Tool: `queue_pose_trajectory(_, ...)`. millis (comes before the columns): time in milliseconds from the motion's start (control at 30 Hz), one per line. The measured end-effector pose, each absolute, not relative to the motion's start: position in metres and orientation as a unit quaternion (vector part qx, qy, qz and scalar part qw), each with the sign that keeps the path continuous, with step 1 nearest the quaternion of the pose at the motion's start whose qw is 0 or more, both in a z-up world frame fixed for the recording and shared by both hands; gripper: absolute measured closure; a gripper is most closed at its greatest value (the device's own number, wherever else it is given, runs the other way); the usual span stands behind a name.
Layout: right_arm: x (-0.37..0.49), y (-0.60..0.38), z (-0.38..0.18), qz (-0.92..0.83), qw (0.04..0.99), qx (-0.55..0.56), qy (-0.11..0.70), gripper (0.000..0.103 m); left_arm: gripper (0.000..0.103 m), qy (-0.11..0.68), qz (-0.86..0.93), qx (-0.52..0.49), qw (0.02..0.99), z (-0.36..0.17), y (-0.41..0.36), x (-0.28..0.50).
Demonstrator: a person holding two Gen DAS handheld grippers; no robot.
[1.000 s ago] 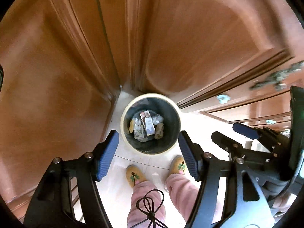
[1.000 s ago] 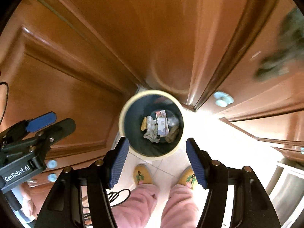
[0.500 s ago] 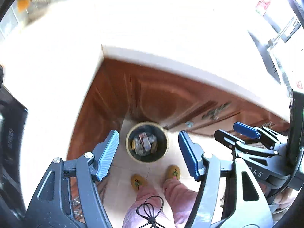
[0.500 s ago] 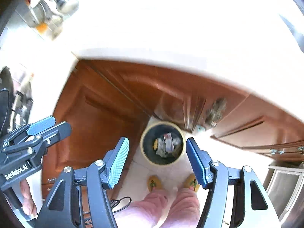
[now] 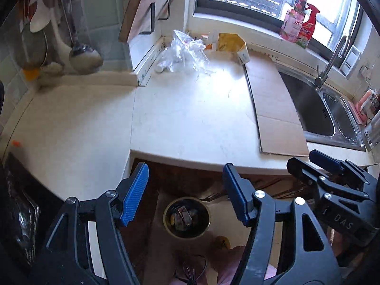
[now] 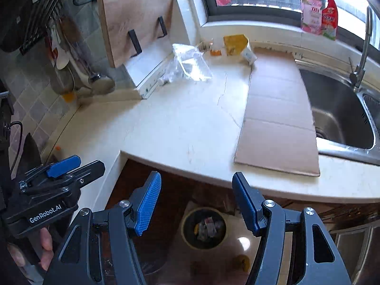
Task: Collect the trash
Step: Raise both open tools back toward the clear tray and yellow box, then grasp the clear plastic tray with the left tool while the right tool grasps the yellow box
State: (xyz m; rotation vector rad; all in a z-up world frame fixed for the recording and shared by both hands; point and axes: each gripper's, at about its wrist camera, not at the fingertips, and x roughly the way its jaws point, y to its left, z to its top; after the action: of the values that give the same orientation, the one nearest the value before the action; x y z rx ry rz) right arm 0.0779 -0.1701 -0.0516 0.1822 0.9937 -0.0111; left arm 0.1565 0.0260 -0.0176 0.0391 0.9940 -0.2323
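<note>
Between two pieces of trash: both grippers were empty above the counter [image 5: 190,123].

The left gripper [image 5: 185,194] and the right gripper [image 6: 197,201] had their jaws apart, with nothing between them. The bin [image 6: 204,228] stood on the floor below the counter edge, with some trash already inside. A clear plastic bag [image 5: 182,52] and a yellow carton [image 6: 235,44] lay at the back, near the window. The next move probably calls for a reach forward to one of them.
</note>
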Motion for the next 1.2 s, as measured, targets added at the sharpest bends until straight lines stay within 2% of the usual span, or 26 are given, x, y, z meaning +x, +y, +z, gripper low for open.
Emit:
queue_pose_trajectory(233,0.123,-0.204,-0.006,-0.012,0.887,0.097,0.45,0.037,0.04,0.457,-0.118,0.029,0.881,0.004,-0.006,0.203)
queue_pose_trajectory(333,0.154,-0.226,0.0,-0.009,0.893,0.091,0.441,0.033,0.04,0.462,-0.115,0.017,0.879,0.0,-0.022,0.236)
queue_pose_trajectory(600,0.282,-0.282,0.006,0.029,0.89,0.082,0.448,0.032,0.04,0.495,-0.088,-0.029,0.864,-0.026,-0.055,0.346)
queue_pose_trajectory(767,0.372,-0.323,-0.01,0.039,0.878,0.09,0.469,0.032,0.04,0.51,-0.057,-0.045,0.857,-0.048,-0.071,0.413)
queue_pose_trajectory(967,0.472,-0.367,-0.059,0.04,0.859,0.108,0.5,0.031,0.04,0.545,-0.019,-0.084,0.834,-0.088,-0.073,0.473)
queue_pose_trajectory(1200,0.536,-0.395,-0.113,0.008,0.854,0.124,0.505,0.031,0.04,0.567,0.004,-0.109,0.817,-0.125,-0.079,0.507)
